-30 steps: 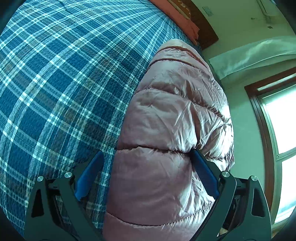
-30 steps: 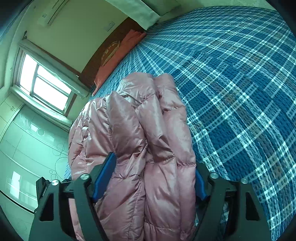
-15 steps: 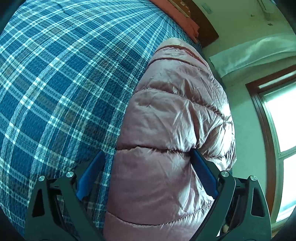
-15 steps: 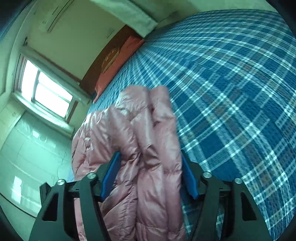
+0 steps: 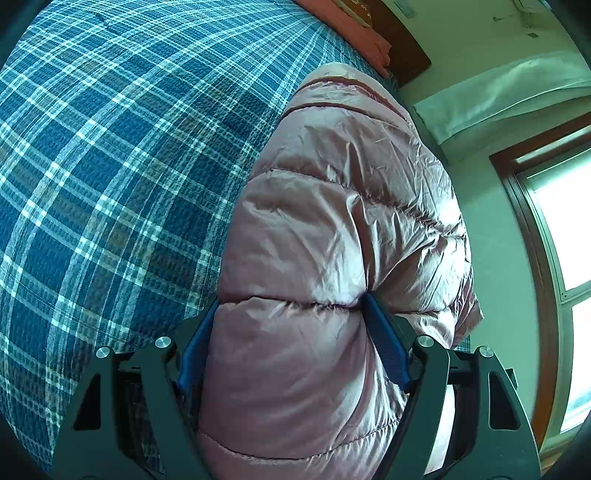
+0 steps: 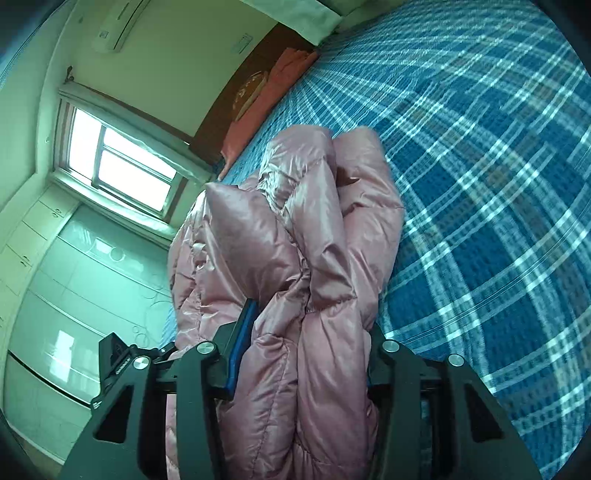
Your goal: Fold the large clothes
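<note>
Pink quilted down jacket point(image 5: 332, 236), satin sheen, bunched into thick folds; it lies along the edge of the bed, filling the centre and lower centre of both my views.

Left tongs point(image 5: 291, 332): I have them clamped on a fat padded section of the jacket, blue fingers point(image 5: 386, 343) pressed into the fabric on either side, still spread wide by the bulk between them. Lower centre of the left wrist view.

Right tongs point(image 6: 306, 343): likewise closed on a gathered bundle of jacket folds point(image 6: 306, 258); the left blue pad shows, the right one is hidden behind the fabric. Lower centre of the right wrist view.

Bed cover point(image 5: 110, 166): blue plaid with white and tan lines, waffle texture; left half of the left view, right half of the right view point(image 6: 480, 184).

Pillow point(image 6: 266, 99): salmon-orange, against a dark wooden headboard point(image 5: 402, 48), upper part of both views.

Window point(image 6: 118, 162): bright, wooden frame, left of the right view.

Air conditioner point(image 6: 118, 26): wall-mounted, upper left of the right view.
</note>
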A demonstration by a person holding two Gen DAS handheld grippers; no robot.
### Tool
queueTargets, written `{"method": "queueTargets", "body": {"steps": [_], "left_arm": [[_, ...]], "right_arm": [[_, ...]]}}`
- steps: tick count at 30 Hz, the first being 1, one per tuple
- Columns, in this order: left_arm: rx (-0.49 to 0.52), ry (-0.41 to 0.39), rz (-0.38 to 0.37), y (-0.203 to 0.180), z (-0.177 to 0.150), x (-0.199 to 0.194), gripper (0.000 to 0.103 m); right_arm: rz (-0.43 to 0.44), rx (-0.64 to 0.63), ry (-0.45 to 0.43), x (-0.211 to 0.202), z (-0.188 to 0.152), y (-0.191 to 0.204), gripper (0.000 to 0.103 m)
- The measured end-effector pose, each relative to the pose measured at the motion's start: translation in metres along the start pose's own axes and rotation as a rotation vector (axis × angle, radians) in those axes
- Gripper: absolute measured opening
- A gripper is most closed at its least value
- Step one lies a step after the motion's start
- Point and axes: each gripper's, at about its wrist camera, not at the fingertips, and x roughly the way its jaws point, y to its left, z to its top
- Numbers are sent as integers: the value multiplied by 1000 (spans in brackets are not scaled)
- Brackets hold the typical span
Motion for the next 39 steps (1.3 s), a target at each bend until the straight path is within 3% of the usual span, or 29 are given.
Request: {"method": "queueTargets", "body": {"steps": [9,14,20,22,29,33,39], "left_arm": [[8,5,9,-4,2,6,78],[25,1,-8,-6,-1,7,64],[43,-6,-20,-9,-6,9,52],[68,-21,-34,-13,-9,5,44],[105,-59,-91,-15,-1,-23,35],[123,-119,-92,-10,18,-54,35],[100,-202,-46,16,67,-85,35]], "right_arm": [[9,32,-31,-2,-1,-10,48],[9,13,-9,1,-2,-7,47],[24,21,-14,5,-7,-3,36],[42,23,-24,2,-11,-2,31],[104,-28,-73,-1,-19,37,27],[159,-77,-68,17,-15,72,26],[233,-56,5,92,-4,107,26]]}}
